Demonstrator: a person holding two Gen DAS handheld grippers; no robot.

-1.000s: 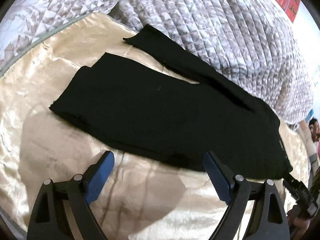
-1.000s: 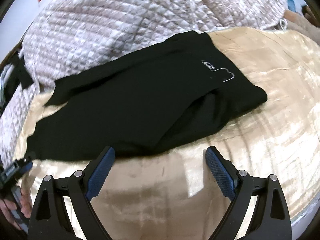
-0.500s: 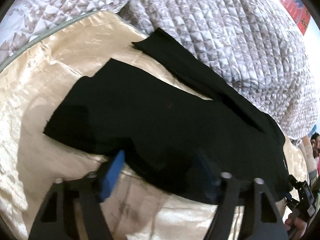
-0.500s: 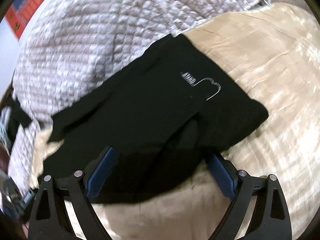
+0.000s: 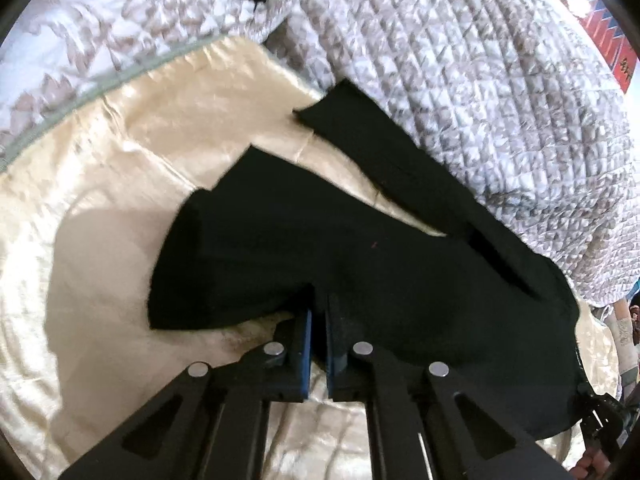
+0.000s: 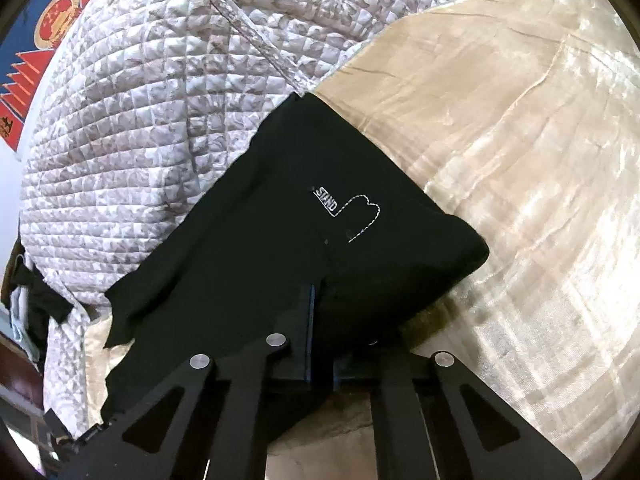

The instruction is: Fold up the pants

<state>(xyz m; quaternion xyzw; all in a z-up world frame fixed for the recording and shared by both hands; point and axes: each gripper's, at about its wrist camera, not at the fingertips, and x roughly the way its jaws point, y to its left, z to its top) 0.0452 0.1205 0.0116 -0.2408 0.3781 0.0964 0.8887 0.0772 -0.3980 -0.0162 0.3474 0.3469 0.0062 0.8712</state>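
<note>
Pants [image 5: 360, 264], black, lie across the cream satin sheet [image 5: 120, 168] in the left wrist view, the far leg resting partly on the quilted bedspread [image 5: 480, 80]. The left gripper [image 5: 318, 320] is clenched on the near edge of the near leg, its blue pads pressed together with a pinch of cloth between them. To do this step well, the lift should probably carry the whole near edge over toward the far leg, keeping the fabric taut between the two grips so no crease sets in. How deep the cloth sits in the pads is hard to make out, black on black. At the lower right edge the other tool is only partly in frame.

In the right wrist view the waist end of the pants [image 6: 320, 248], with a white stitched logo [image 6: 348, 212], lies on the same sheet [image 6: 520, 160] beside the bedspread [image 6: 140, 120]. The right gripper [image 6: 320, 300] is likewise clamped on the near edge. Both hands should likely rise together and level. The pad tips vanish under the dark fabric, so the bite itself cannot be judged.
</note>
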